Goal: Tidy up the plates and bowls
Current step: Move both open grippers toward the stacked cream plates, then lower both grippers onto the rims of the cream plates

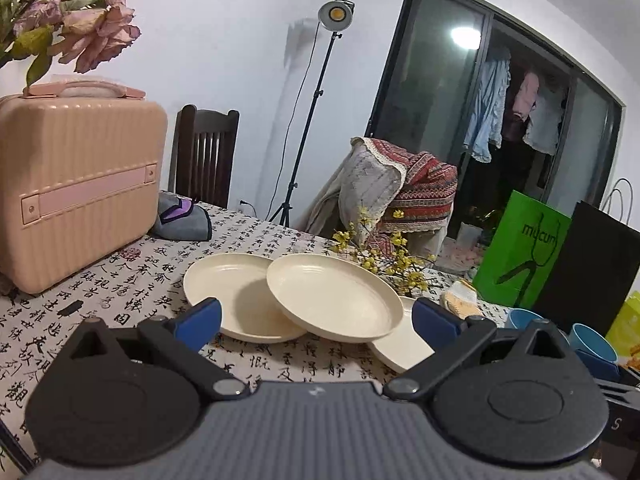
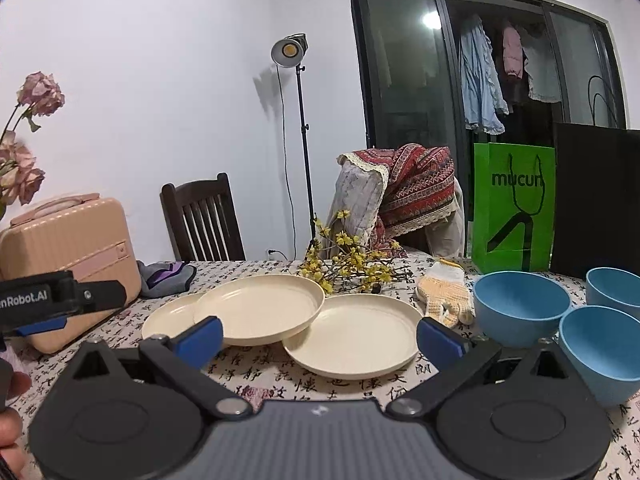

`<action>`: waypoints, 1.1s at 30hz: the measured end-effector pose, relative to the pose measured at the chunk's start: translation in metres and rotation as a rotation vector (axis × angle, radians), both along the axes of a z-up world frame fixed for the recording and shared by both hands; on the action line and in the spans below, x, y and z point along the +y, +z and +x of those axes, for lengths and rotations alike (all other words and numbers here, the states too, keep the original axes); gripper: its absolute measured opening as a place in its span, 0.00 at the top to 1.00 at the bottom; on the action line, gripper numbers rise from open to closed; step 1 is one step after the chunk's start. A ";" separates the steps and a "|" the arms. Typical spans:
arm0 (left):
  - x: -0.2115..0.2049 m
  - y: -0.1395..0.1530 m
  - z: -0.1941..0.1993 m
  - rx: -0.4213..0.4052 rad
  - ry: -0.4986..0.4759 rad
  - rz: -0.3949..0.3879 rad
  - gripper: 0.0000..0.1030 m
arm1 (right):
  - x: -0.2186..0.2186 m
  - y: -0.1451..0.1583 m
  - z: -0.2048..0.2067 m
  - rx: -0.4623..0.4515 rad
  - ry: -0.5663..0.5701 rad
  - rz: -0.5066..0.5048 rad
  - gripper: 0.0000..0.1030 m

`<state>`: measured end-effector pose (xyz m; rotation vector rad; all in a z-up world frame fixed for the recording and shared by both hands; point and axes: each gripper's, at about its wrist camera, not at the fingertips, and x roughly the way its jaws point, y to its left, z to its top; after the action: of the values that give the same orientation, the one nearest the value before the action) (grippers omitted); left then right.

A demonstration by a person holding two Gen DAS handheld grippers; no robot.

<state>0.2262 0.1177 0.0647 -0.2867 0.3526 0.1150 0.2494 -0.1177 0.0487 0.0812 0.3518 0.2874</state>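
Observation:
Three cream plates lie on the calligraphy-print tablecloth. The middle plate (image 1: 332, 296) (image 2: 260, 308) rests tilted across the left plate (image 1: 228, 292) (image 2: 168, 316) and overlaps the right plate (image 1: 396, 344) (image 2: 356, 336). Three blue bowls (image 2: 520, 304) (image 2: 612, 284) (image 2: 600, 344) stand upright to the right of the plates; two bowls (image 1: 524, 318) (image 1: 592, 340) show in the left wrist view. My left gripper (image 1: 320, 320) is open, just short of the middle plate. My right gripper (image 2: 318, 338) is open, facing the right plate's near rim. Neither holds anything.
A pink suitcase (image 1: 76, 196) stands at the table's left with a grey pouch (image 1: 184, 220) beside it. Behind the plates lie a yellow flower sprig (image 2: 344, 264) and a work glove (image 2: 444, 296). A green bag (image 2: 512, 208) and a black bag (image 2: 596, 200) stand at the back right. A hand (image 2: 12, 412) shows at lower left.

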 end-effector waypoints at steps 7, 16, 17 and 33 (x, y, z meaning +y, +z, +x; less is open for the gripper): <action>0.005 0.005 0.021 0.006 0.024 -0.018 0.00 | 0.005 0.005 0.026 0.019 -0.019 0.023 0.00; 0.006 0.004 0.042 0.018 0.046 -0.018 0.00 | 0.013 0.008 0.056 0.046 -0.034 0.041 0.00; 0.006 0.004 0.044 0.022 0.051 -0.019 0.00 | 0.013 0.008 0.059 0.050 -0.034 0.046 0.00; 0.020 -0.003 0.085 0.061 0.088 -0.039 0.00 | 0.020 -0.004 0.107 0.111 -0.078 0.076 0.00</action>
<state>0.3109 0.1376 0.0616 -0.3376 0.4032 0.2041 0.3564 -0.0981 0.0448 0.1860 0.4470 0.2193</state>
